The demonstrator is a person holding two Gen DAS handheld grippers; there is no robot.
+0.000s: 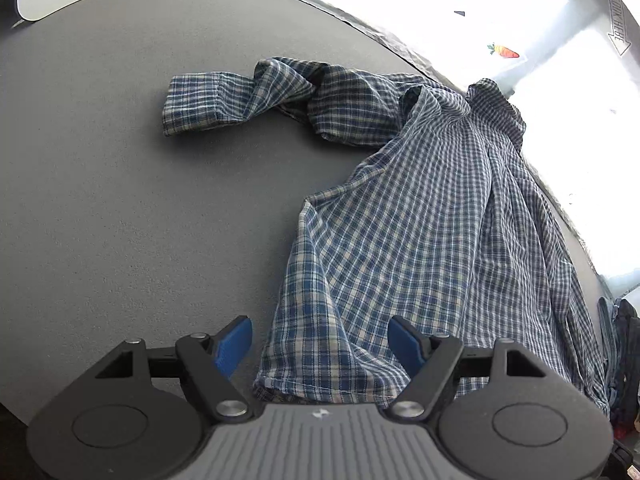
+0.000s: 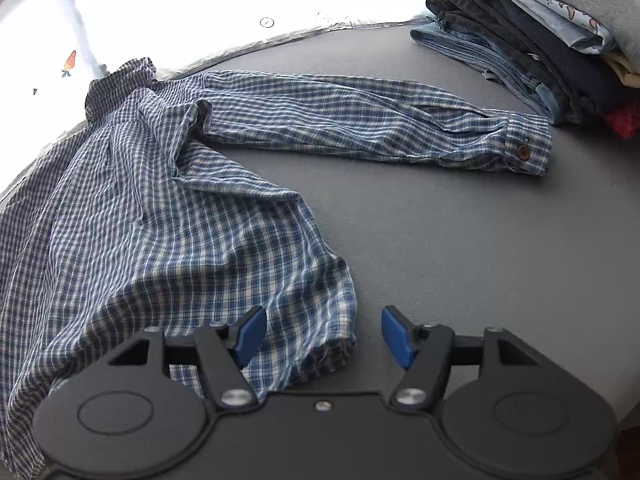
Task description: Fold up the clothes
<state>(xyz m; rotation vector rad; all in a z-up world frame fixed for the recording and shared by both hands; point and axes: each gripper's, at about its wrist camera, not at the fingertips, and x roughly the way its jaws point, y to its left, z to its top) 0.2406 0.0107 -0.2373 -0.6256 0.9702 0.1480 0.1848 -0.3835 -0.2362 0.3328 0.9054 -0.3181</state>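
Shirt point(image 1: 420, 216) lying spread and rumpled on the grey counter point(image 1: 120, 200), sleeves flung outward. Hovering at the hem corners, left gripper point(image 1: 320, 344) and right gripper point(image 2: 323, 334) both with jaws apart, clamping nothing. Likely needing next: pinching each corner, then tugging flat.

plaid shirt point(image 2: 168, 216) | blue/white, rumpled | sleeves out | on table

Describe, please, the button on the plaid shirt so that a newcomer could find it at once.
On the grey table lies a blue plaid shirt, one sleeve stretched toward the stack of folded clothes. At that sleeve's cuff sits a small round brown button, the only dark brown spot on the checked cloth.
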